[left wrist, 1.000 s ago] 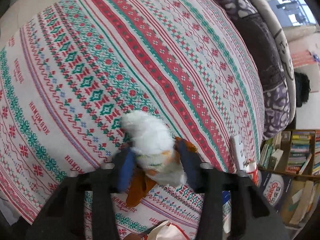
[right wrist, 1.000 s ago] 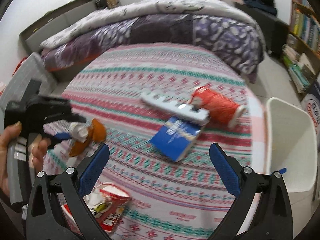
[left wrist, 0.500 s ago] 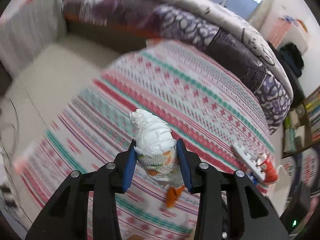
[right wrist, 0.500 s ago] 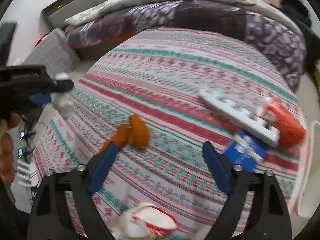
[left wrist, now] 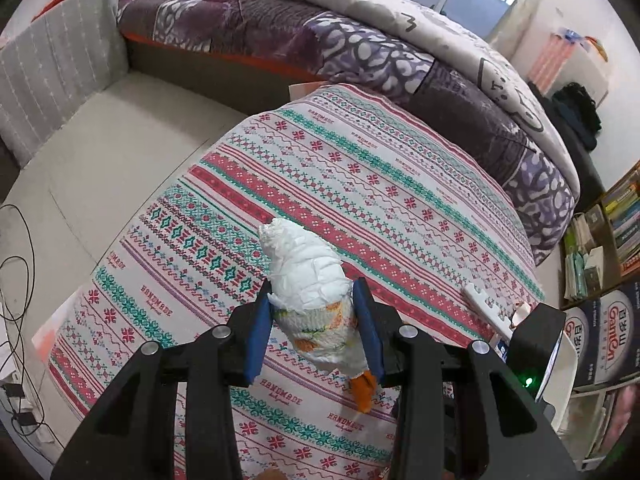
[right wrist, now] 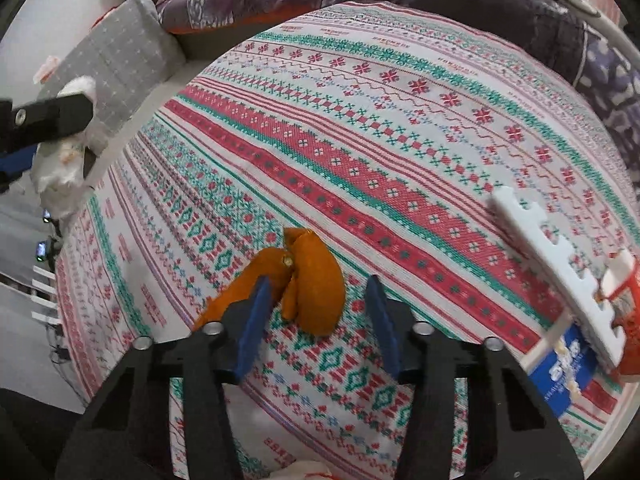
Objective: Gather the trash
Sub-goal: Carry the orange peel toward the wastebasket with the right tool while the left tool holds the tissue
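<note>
A red-and-green patterned cloth (left wrist: 360,200) covers the desk beside a purple-quilted bed (left wrist: 360,48) — bookshelves (left wrist: 612,232) stand right. The left hand-held gripper (left wrist: 312,312) clamps a crumpled tissue wad (left wrist: 308,280); the right hand-held gripper (right wrist: 316,308) gapes around orange peel (right wrist: 316,280).

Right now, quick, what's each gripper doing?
Left gripper: closed on the crumpled white tissue wad, held above the cloth.
Right gripper: open, fingers around the orange peel, not gripping.

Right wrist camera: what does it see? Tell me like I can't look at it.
Open right gripper, its blue fingers on either side of orange peel lying on a red, green and white patterned cloth. At right lie a white notched foam strip, a blue packet and a red wrapper; far left, the left gripper holds crumpled white tissue.
</note>
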The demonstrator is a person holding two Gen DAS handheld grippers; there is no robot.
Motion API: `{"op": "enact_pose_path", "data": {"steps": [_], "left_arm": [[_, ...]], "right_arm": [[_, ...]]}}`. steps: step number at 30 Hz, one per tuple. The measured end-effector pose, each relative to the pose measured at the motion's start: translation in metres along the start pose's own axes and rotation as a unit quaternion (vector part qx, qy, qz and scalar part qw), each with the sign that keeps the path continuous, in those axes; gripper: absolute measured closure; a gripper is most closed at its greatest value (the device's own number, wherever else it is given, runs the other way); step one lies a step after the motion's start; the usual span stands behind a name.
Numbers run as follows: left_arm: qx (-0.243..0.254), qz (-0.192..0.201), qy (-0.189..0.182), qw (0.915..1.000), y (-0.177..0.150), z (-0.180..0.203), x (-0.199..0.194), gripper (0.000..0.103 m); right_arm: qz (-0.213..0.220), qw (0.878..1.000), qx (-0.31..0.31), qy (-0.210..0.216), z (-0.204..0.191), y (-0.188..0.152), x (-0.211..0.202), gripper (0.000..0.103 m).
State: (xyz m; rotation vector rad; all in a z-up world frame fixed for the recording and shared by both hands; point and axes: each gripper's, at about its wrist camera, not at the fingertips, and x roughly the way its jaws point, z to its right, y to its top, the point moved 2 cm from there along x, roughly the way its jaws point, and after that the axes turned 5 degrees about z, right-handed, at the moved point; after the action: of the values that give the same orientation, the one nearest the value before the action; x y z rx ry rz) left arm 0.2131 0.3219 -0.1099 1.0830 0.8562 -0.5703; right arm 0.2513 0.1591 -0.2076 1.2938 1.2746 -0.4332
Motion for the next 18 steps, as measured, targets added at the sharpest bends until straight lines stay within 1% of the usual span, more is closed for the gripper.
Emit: {"op": "enact_pose_path", "data": {"steps": [4, 8, 11, 12, 15, 18], "left_arm": [[-0.005, -0.002, 0.005, 1.0000, -0.001, -0.003, 0.002, 0.063], [-0.002, 0.002, 0.003, 1.0000, -0.001, 0.001, 0.000, 0.063], [0.007, 0.025, 0.004, 0.9997, 0.000, 0.009, -0.008, 0.063], [0.013, 0.038, 0.005, 0.9992, 0.000, 0.014, -0.013, 0.063], [0.028, 0.066, 0.013, 0.9974, 0.000, 0.024, -0.024, 0.063], [0.043, 0.087, 0.019, 0.9951, -0.002, 0.034, -0.032, 0.063]], "right_arm": [[0.010, 1.000, 0.007, -0.003, 0.000, -0.002, -0.003, 0.084], [0.042, 0.999, 0.024, -0.018, 0.005, -0.002, -0.024, 0.085], [0.082, 0.995, 0.035, -0.038, 0.010, 0.001, -0.052, 0.085], [0.092, 0.994, 0.039, -0.043, 0.012, 0.002, -0.060, 0.085], [0.129, 0.988, 0.048, -0.071, 0.017, 0.005, -0.089, 0.085], [0.162, 0.981, 0.068, -0.082, 0.022, 0.004, -0.113, 0.085]]}}
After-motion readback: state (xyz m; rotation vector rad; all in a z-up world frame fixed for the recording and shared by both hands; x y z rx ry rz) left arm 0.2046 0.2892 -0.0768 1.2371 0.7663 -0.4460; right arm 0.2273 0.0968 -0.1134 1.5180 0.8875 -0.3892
